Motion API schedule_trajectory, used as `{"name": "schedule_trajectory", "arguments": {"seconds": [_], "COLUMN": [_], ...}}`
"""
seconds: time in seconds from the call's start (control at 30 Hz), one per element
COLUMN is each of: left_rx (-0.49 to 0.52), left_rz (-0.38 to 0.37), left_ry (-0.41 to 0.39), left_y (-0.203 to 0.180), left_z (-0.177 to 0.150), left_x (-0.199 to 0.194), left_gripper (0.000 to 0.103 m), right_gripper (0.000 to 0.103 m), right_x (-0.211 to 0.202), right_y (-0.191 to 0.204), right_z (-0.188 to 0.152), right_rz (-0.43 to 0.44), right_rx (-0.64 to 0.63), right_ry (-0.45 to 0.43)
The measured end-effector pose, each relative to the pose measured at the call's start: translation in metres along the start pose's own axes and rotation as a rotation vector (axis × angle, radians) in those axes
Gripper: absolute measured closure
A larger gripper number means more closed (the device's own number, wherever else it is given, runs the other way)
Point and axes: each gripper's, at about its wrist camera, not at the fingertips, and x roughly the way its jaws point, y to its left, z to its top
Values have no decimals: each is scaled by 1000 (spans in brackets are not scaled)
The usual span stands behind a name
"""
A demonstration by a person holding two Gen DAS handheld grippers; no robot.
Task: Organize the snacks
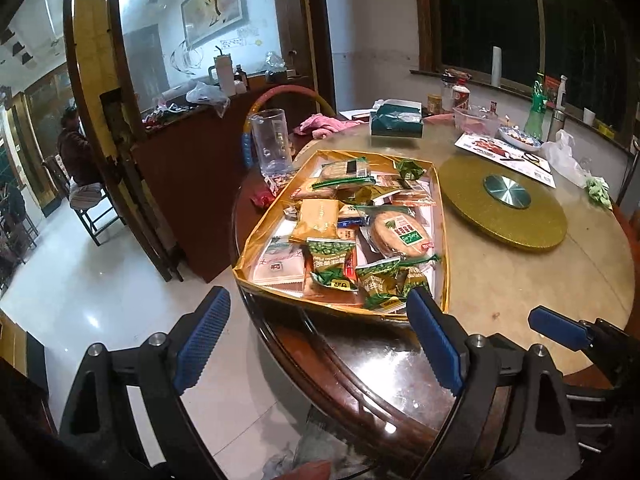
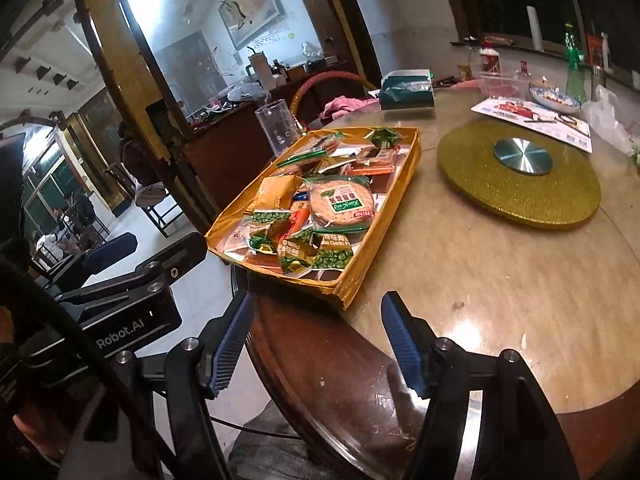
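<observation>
A shallow gold box lid [image 1: 444, 240] [image 2: 400, 200] sits on the round table near its left edge, holding several packaged snacks: green pea packets [image 1: 330, 260] [image 2: 334, 256], a round cracker pack [image 1: 400, 234] [image 2: 342, 204] and an orange packet [image 1: 316, 218] [image 2: 276, 192]. My left gripper [image 1: 316, 340] is open and empty, held in front of the box at the table's rim. My right gripper [image 2: 316, 344] is open and empty, just short of the box's near corner. The left gripper also shows in the right wrist view [image 2: 148, 252], and a fingertip [image 1: 560, 326] of the right one shows in the left wrist view.
A gold turntable [image 1: 504, 208] [image 2: 520, 184] lies to the right of the box. A clear plastic cup [image 1: 272, 140] [image 2: 278, 124], a green tissue box [image 1: 396, 120] [image 2: 406, 90], a leaflet [image 2: 532, 118], a bowl, bottles and a plastic bag stand farther back. The white floor lies to the left.
</observation>
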Motion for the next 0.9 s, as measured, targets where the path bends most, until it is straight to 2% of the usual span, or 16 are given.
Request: {"name": "schedule_trajectory", "arguments": {"seconds": [0.3, 0.67, 0.9], "left_rx": [9, -6, -2], "left_rz": [26, 81, 74], "left_ry": [1, 37, 64], "left_y": [1, 23, 25], "left_z": [-4, -12, -7], "left_x": [2, 25, 46], "left_gripper": [13, 13, 13], "right_gripper": [36, 36, 36], "right_x": [4, 36, 53], "right_y": [2, 13, 12], "right_z": [-1, 10, 14], "right_rz": [-19, -155, -168], "right_rx": [-2, -63, -73], "right_ry": [11, 76, 105]}}
